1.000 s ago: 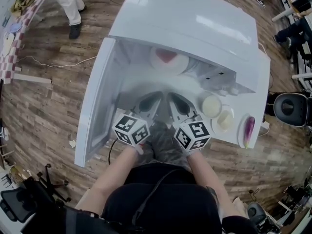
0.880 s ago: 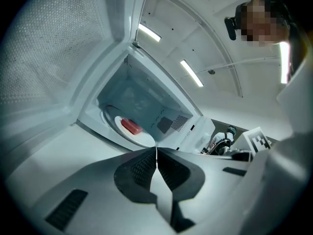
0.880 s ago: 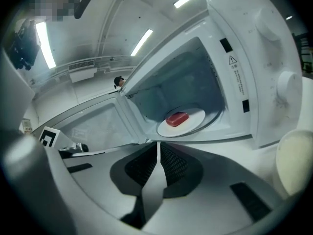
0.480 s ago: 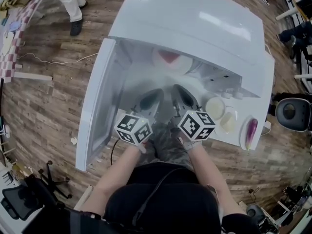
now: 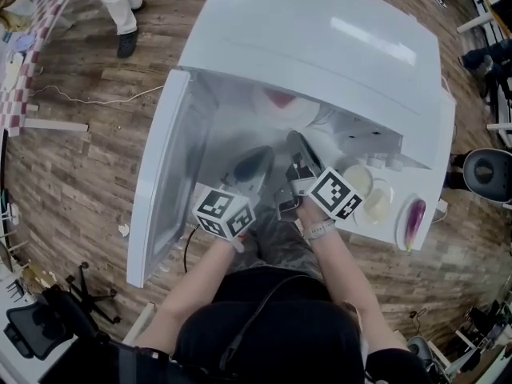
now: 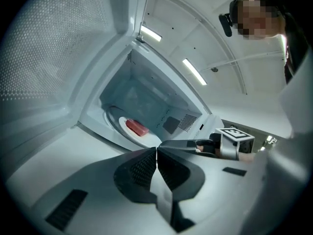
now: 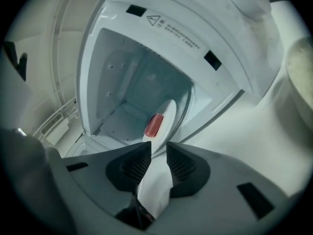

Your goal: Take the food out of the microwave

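Right tongs [image 7: 157, 148] slightly apart, red food [image 7: 154, 125] lying crosswise in microwave [image 7: 117, 82]

Glossy white microwave [image 5: 320, 46], wood-grain plank floor [image 5: 72, 174], smooth white plate [image 6: 139, 138].

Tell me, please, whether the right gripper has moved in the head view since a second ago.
Yes. The right gripper has rolled and shifted up and to the right, closer to the cream bowl that stands beside the microwave.
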